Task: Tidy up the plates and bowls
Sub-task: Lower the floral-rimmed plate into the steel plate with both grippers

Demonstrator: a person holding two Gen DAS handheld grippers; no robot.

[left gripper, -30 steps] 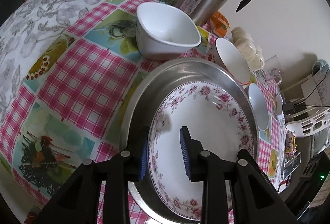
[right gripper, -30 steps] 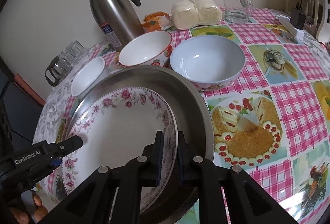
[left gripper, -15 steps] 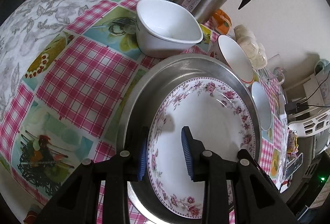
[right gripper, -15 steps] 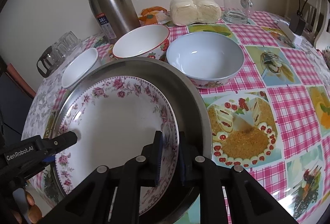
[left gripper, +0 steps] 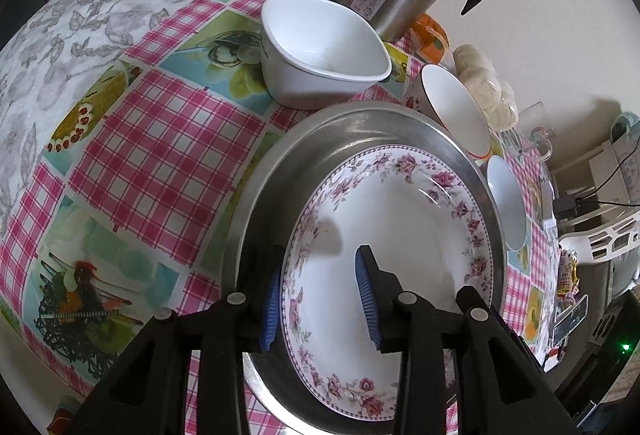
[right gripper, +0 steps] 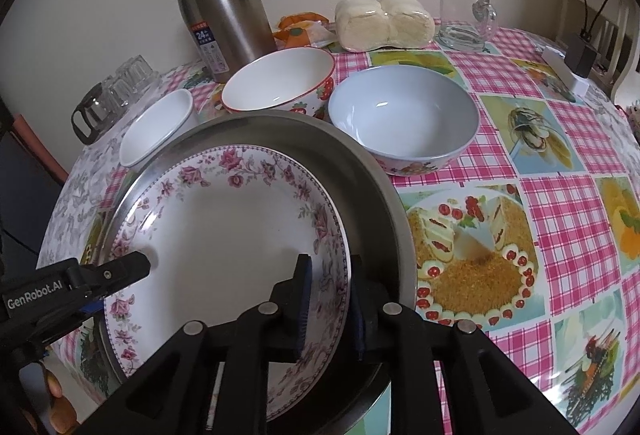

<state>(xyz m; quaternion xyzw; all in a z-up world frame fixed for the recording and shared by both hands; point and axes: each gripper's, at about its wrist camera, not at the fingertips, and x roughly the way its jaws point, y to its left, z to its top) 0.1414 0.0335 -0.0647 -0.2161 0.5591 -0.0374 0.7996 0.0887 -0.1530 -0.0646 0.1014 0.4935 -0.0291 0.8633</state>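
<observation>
Table is carrying the steel tray, with the floral plate now lying inside it. Both claws were clamped tighter a second ago; their jaws are opening now. Left claw straddles the near rim, pads clear of it. Right claw straddles the opposite rim, gap small, pads look just off. Reads as plate placed, release underway. Three bowls wait behind the tray. Tray's near edge is hidden behind my claws.
</observation>
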